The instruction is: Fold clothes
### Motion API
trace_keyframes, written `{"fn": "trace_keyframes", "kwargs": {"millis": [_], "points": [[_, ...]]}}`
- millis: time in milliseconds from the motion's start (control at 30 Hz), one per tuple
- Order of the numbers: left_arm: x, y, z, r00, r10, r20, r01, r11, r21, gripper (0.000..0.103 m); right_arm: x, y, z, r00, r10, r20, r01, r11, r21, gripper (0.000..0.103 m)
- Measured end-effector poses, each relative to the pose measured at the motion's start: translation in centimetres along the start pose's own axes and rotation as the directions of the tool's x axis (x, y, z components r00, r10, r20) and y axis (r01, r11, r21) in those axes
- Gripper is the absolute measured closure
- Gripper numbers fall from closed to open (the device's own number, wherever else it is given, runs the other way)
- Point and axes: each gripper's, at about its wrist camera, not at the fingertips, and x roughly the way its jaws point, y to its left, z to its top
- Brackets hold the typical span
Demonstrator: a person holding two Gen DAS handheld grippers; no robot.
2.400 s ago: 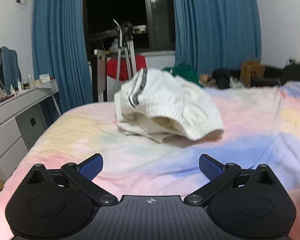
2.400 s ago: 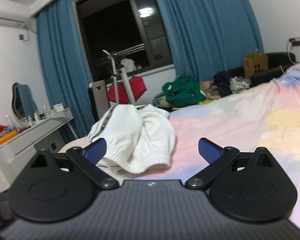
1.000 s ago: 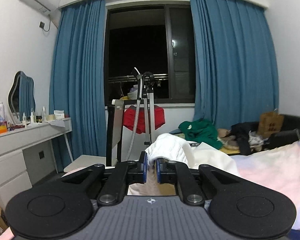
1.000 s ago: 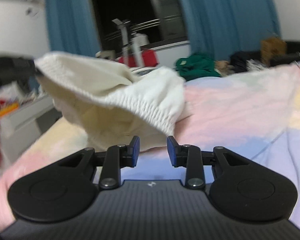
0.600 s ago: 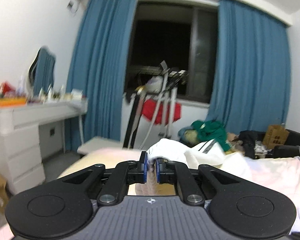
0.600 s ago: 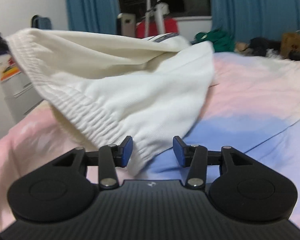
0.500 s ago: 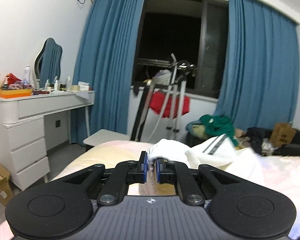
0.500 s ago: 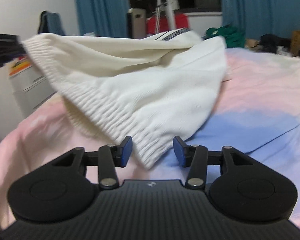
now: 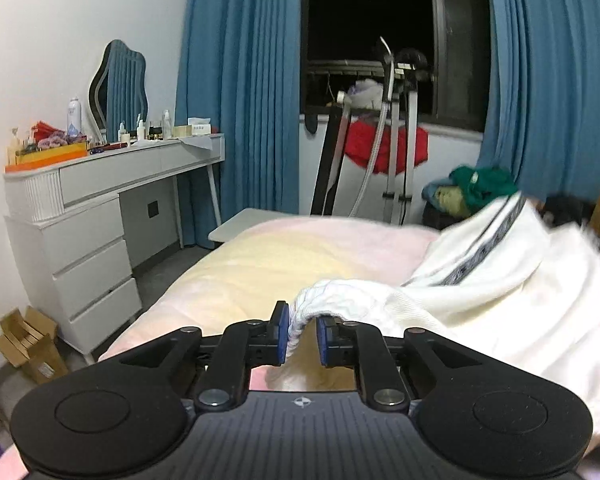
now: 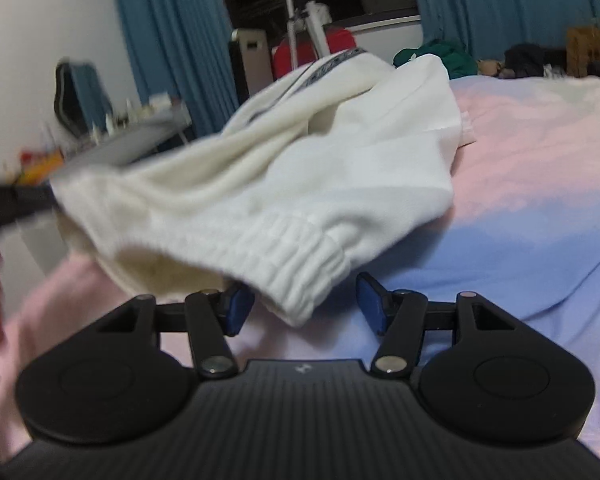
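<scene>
Sweater (image 10: 284, 184) dragged lower over bed (image 10: 540, 200); L gripper (image 9: 303, 334) fingers loosening off hem, R gripper (image 10: 306, 304) agape round cuff.

Matte black tool (image 9: 302, 339), blue pads (image 10: 236, 309), perhaps rubber.

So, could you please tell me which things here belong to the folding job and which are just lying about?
Part of the job:
- white knit sweater
- left gripper, its jaws just opening, ribbed hem between them
- right gripper, open at the hem
- bed

Lying about:
- dressing table
- green garment
- drying rack
- cardboard box
</scene>
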Motion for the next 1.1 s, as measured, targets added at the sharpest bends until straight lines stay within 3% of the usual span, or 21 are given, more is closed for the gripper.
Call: {"fn": "trace_keyframes", "kwargs": {"millis": [67,267,333,467,733,867,967,1100], "points": [[1.4,-1.3,-0.2,1.000,0.020,-0.007,-0.019,0.999,0.028,0.088,0.3,-0.1,0.4,1.000,-0.027,0.002,0.027,1.000,0.002,0.044],[1.7,-2.3,-0.3,0.999,0.042,-0.012,-0.042,0.999,0.013,0.086,1.2,-1.3,0.5,0.996,-0.050,-0.074,0.052,0.998,0.022,0.059],[1.2,-2.7,-0.2,0.999,0.046,-0.005,-0.045,0.999,0.019,0.086,1.3,-1.4,0.4,0.996,-0.049,-0.075,0.051,0.998,0.027,0.059],[0.4,-3.2,-0.2,0.999,0.047,-0.010,-0.047,0.999,0.002,0.085,0.7,-1.7,0.6,0.999,-0.038,0.010,0.038,0.999,0.039,0.059],[-0.6,-2.5,-0.2,0.999,0.039,-0.029,-0.040,0.999,-0.032,0.082,1.2,-1.2,1.1,0.994,0.048,0.096,-0.055,0.996,0.076,0.058],[-0.7,-2.5,-0.2,0.998,0.044,-0.039,-0.045,0.998,-0.034,0.080,3.1,-1.1,1.0,1.000,0.021,0.020,-0.022,0.997,0.080,0.058],[-0.8,-2.4,-0.1,0.998,0.041,-0.046,-0.042,0.998,-0.040,0.077,3.9,-1.5,0.8,1.000,-0.004,-0.030,0.007,0.997,0.081,0.062],[-0.6,-2.5,0.0,0.998,0.042,-0.055,-0.045,0.998,-0.048,0.074,3.3,-0.8,1.2,1.000,0.007,-0.014,-0.007,0.999,0.035,0.085]]}}
